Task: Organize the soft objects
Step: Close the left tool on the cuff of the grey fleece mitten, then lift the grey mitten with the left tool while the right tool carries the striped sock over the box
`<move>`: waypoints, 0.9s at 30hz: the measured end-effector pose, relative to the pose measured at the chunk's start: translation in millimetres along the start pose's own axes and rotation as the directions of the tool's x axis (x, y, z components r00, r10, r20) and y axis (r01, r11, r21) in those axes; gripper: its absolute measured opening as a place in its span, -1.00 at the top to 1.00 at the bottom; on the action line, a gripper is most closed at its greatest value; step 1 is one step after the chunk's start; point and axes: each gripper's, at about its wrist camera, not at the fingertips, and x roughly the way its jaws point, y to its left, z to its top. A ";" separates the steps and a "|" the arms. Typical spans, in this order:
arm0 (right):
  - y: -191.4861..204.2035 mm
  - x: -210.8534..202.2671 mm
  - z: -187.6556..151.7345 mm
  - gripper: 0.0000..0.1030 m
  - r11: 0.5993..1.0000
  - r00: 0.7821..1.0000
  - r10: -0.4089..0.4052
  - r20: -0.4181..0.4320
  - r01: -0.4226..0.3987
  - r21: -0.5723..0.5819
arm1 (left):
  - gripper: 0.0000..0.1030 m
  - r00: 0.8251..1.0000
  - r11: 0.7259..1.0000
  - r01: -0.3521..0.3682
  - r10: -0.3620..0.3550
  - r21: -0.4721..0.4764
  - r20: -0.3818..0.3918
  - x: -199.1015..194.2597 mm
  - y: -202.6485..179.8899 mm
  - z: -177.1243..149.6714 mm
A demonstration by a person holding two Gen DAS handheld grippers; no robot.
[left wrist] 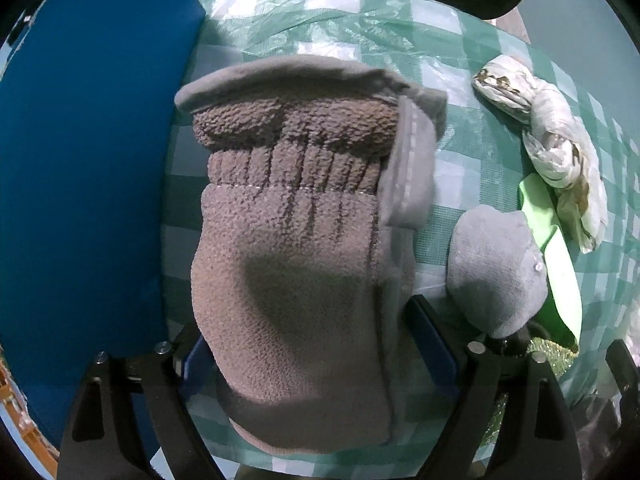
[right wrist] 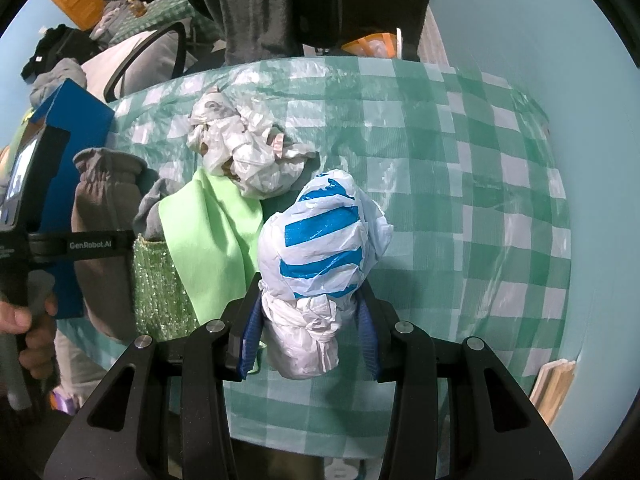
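In the left wrist view a brown fleece mitten (left wrist: 296, 264) lies on the green checked tablecloth (left wrist: 480, 152), between the fingers of my left gripper (left wrist: 316, 344), which stand wide apart on either side of it. Its thumb (left wrist: 496, 268) sticks out to the right. The mitten also shows in the right wrist view (right wrist: 100, 220). My right gripper (right wrist: 308, 320) is shut on a knotted white plastic bag with blue stripes (right wrist: 320, 248). A crumpled white plastic bag (right wrist: 244, 148) lies beyond it, also seen in the left wrist view (left wrist: 552, 148).
A blue box (left wrist: 88, 168) stands left of the mitten. A light green cloth (right wrist: 212, 236) and a sparkly green fabric (right wrist: 156, 288) lie between the mitten and the striped bag. A person in dark clothes (right wrist: 280, 0) stands behind the table.
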 end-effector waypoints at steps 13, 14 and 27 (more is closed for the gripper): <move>6.3 -0.9 6.3 0.20 1.000 1.000 0.006 0.004 -0.006 -0.021 | 0.39 0.998 0.995 0.031 -0.036 0.095 0.049 -27.9 -19.1 -23.3; 7.3 -1.4 6.9 0.20 1.000 1.000 0.007 0.006 -0.007 -0.023 | 0.41 0.998 0.995 0.030 -0.035 0.099 0.051 -30.6 -16.2 -23.5; 35.3 -21.0 16.4 0.20 0.997 0.999 -0.009 0.038 0.012 -0.074 | 0.47 0.990 0.985 0.022 -0.046 0.169 0.134 -81.2 6.4 -54.0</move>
